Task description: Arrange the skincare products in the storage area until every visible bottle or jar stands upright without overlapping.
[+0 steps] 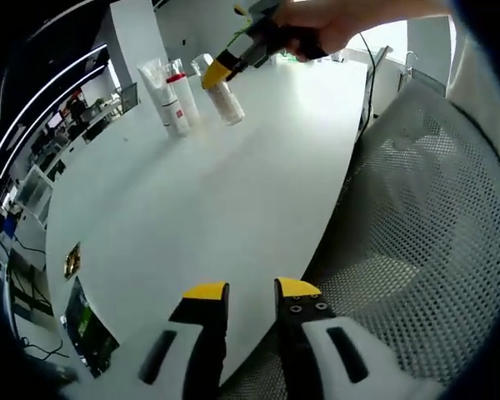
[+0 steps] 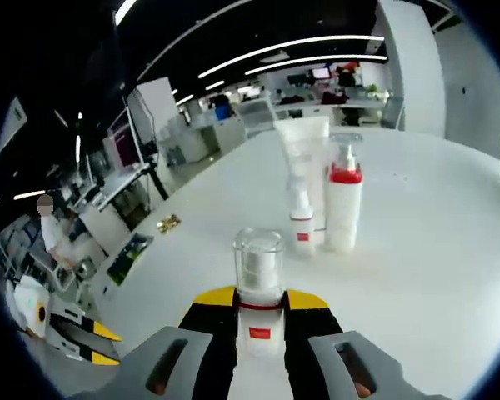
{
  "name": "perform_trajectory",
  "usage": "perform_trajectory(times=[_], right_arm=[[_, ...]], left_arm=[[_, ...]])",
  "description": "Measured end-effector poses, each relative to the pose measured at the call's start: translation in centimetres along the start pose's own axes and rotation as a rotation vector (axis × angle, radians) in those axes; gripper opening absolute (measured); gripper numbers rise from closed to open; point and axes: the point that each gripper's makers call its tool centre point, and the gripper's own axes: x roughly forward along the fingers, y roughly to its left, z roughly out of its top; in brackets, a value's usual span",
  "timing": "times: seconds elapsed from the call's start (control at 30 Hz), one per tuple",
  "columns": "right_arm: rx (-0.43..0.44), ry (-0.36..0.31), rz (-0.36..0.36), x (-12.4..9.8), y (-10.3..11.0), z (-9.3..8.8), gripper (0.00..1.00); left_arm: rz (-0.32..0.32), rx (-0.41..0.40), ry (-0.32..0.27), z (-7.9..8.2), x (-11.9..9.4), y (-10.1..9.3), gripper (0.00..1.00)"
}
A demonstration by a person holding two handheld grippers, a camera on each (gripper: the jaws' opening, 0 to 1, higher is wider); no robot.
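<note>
My right gripper (image 2: 260, 302) is shut on a white bottle (image 2: 258, 333) with a clear cap and a red label, held above the white table (image 2: 417, 250). Beyond it stand three products close together: a white tube (image 2: 304, 150), a pump bottle with a red collar (image 2: 344, 208) and a small spray bottle (image 2: 301, 221). In the left gripper view a hand holds the right gripper (image 1: 221, 71) with the capped bottle (image 1: 227, 104) tilted beside the tube (image 1: 154, 79) and the pump bottle (image 1: 184, 100). My left gripper (image 1: 252, 292) is open over the table's near edge, with nothing between its fingers.
A grey mesh chair (image 1: 425, 208) sits right of the table edge (image 1: 333, 217). A small gold object (image 1: 71, 260) and a dark flat item (image 1: 87, 329) lie near the table's left edge. A cable (image 1: 367, 75) runs along the far side. Office desks stand behind.
</note>
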Motion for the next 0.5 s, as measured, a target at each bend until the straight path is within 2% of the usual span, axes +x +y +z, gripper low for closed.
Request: perform_trajectory(times=[0.2,0.5], right_arm=[[-0.033,-0.018,-0.034,0.7,-1.3,0.9,0.17],[-0.033,-0.038,-0.072,1.8,-2.8,1.6,0.17]], left_arm=[[0.014,-0.004,0.008,-0.2,0.0,0.3,0.15],[0.015,-0.004,0.019,-0.4,0.0,0.3,0.13]])
